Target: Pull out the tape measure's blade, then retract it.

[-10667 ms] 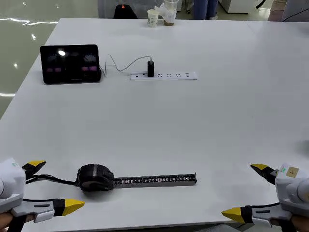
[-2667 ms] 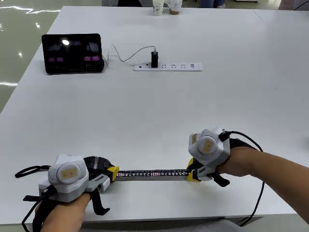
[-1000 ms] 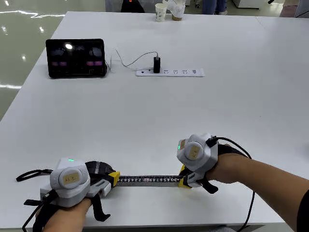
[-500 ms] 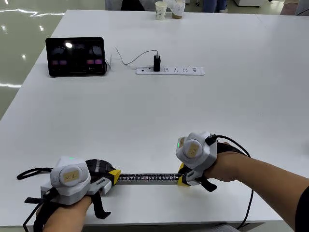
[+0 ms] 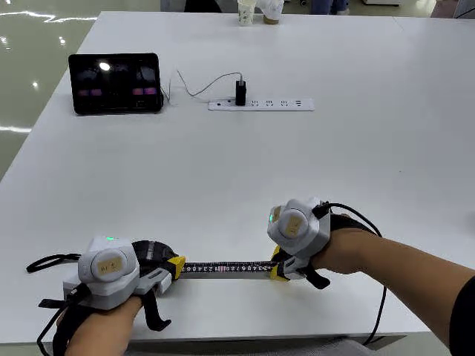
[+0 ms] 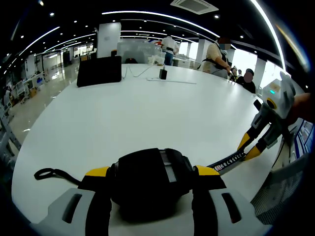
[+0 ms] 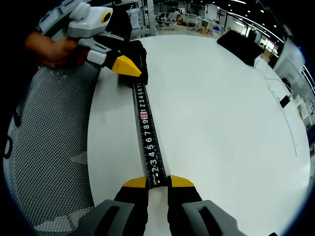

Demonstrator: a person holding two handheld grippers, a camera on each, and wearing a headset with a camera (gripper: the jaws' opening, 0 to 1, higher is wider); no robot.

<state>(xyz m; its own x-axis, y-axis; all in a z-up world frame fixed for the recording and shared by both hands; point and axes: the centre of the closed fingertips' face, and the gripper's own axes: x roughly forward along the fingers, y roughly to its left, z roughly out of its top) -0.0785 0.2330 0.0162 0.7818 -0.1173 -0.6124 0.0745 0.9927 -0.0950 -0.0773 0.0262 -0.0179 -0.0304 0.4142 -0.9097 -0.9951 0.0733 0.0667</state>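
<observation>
Left gripper (image 5: 168,268) is clamped across the black tape measure (image 5: 152,256), near the table's front edge. In the left gripper view the case (image 6: 147,182) sits squarely between both yellow-tipped jaws, its black strap (image 6: 49,173) trailing off to the left. The right gripper (image 5: 276,268) is pinched on the end of the blade (image 5: 226,266), which lies flat on the table between the two tools.

The right gripper view gives the numbers. Printed white on the dark blade (image 7: 146,132), they run 2 up to 9 from the jaws, then a red figure, then the count climbs again toward the case. No brand name can be read on the case.

The table (image 5: 297,170) is plain white. A dark tablet (image 5: 116,82) stands at the far left. Beside it lies a white power strip (image 5: 263,104) with a black plug (image 5: 241,93) in it, and paper cups (image 5: 246,12) sit at the far edge. The floor (image 5: 30,44) is glossy, strip lights (image 6: 147,14) curve overhead, and people (image 6: 169,46) stand beyond the table.
</observation>
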